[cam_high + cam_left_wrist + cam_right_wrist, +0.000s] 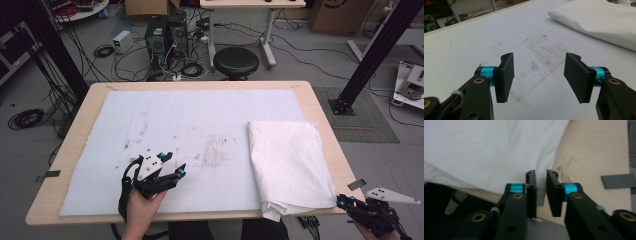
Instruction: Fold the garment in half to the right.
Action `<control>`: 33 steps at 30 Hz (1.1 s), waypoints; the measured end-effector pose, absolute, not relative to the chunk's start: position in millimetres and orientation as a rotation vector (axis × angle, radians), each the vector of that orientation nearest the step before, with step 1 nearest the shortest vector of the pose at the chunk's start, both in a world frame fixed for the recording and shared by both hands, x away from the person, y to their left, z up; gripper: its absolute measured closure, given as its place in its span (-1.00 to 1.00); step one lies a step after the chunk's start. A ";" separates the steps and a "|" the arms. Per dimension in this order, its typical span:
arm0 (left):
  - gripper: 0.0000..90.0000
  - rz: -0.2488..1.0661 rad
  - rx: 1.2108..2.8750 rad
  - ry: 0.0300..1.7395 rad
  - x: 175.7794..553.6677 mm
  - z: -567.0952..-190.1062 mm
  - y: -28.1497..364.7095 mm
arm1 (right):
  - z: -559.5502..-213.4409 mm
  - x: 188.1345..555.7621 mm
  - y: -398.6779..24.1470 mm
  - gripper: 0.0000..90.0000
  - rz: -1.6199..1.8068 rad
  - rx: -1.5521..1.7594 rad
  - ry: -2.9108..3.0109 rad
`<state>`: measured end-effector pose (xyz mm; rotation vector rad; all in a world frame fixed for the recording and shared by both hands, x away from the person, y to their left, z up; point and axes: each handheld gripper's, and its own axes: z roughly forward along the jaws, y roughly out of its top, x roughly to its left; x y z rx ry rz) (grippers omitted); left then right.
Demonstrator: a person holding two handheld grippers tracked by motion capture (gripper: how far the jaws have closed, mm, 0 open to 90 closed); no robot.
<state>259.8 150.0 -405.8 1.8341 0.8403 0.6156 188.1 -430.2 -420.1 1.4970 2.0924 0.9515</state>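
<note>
White folded cloth lies by my right gripper, its jaws nearly together at the corner; my left gripper gapes wide.

Folded cloth on mat's right side, mat on table

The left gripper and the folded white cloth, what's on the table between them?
Nothing stands between the left gripper and the folded white cloth: just the pale blue mat with brown smudges, in the high view.
</note>
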 end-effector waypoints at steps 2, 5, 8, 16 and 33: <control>-0.08 0.615 1.835 0.838 259.8 -406.2 150.1 | -409.5 201.9 -430.3 0.56 0.950 1.458 2.067; -0.08 0.614 1.839 0.840 260.3 -407.3 149.9 | -396.1 243.5 -427.7 0.48 0.940 1.435 2.030; -0.08 0.619 1.837 0.845 260.7 -408.7 150.4 | -389.1 299.8 -423.2 0.48 0.913 1.418 2.012; -0.08 0.625 1.830 0.856 260.8 -413.5 155.5 | -407.8 424.8 -421.3 0.45 0.873 1.580 1.960; -0.14 0.623 1.804 0.872 260.0 -412.9 165.6 | -410.3 417.9 -443.2 0.36 0.928 1.660 1.840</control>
